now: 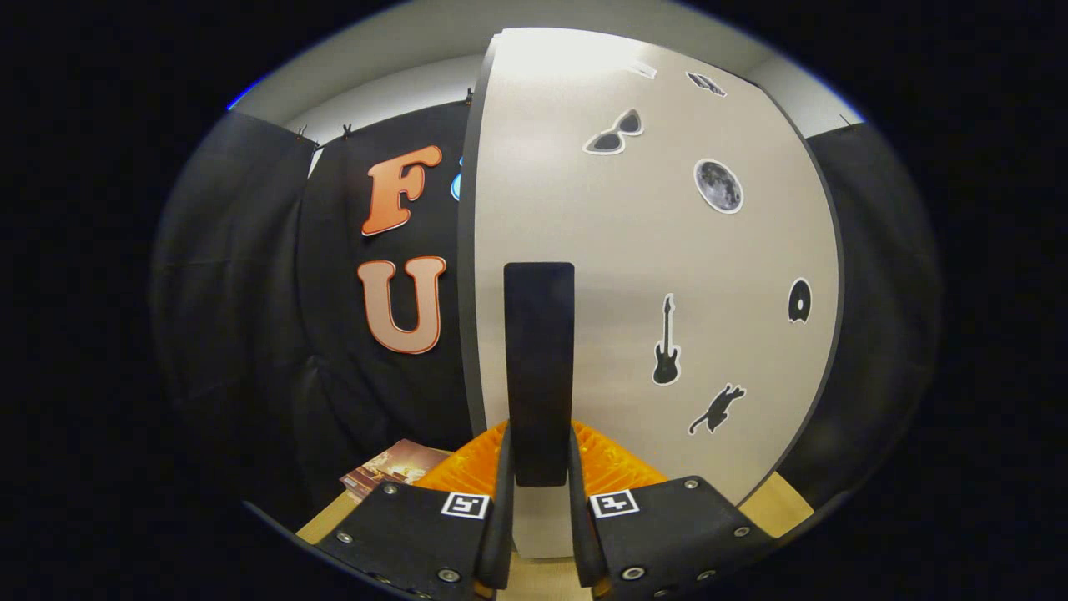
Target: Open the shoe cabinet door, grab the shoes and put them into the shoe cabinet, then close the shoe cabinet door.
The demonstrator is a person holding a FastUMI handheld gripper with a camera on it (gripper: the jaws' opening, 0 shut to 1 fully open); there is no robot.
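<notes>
Our tongs (539, 501) sit nearly closed around the dark upright handle (539, 367), one finger on each side of it; we cannot tell if both press on it. The handle's long axis runs vertically on the cabinet door (651, 250), straight ahead of us.

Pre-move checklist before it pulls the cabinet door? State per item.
1. Tool lined up on the black door handle: ok, the handle sits between the fingers.
2. Fingers pressing the handle from both sides: ok, they look closed against it.
3. Shoe cabinet door open or closed: cannot tell.
4. Swing path: cannot tell; a booklet lies left of the fingers.
5. Shoes' position: cannot tell.
</notes>
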